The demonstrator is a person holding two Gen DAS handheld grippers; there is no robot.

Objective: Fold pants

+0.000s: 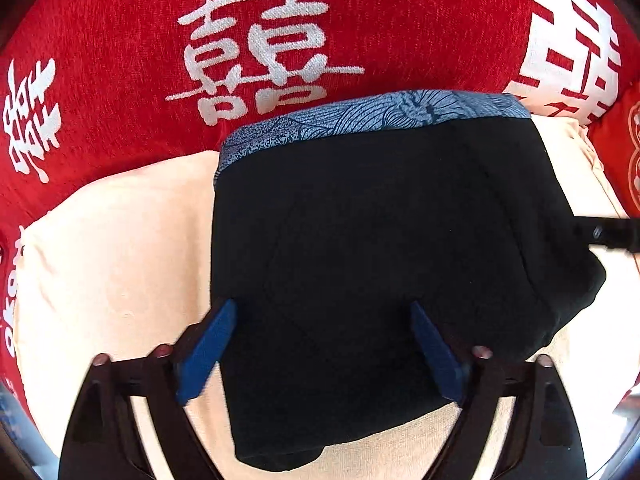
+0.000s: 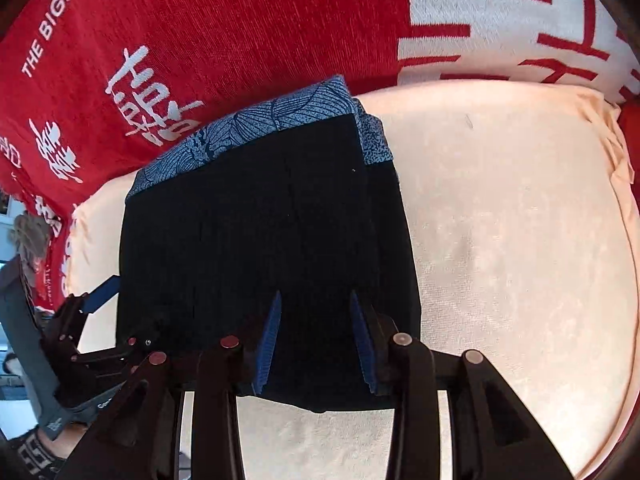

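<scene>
The left gripper (image 1: 324,354) has two matte black plastic arms with triangular cut-outs, each ending in a flat, ridged royal-blue finger pad (image 1: 206,350). Small round pinkish-silver rivets (image 1: 101,359) cap the linkage joints. The right gripper (image 2: 316,346) is built alike (its rivets look paler). In the right wrist view, the left gripper's body shows a grey housing (image 2: 24,344) with small white lettering, too small to read.
</scene>
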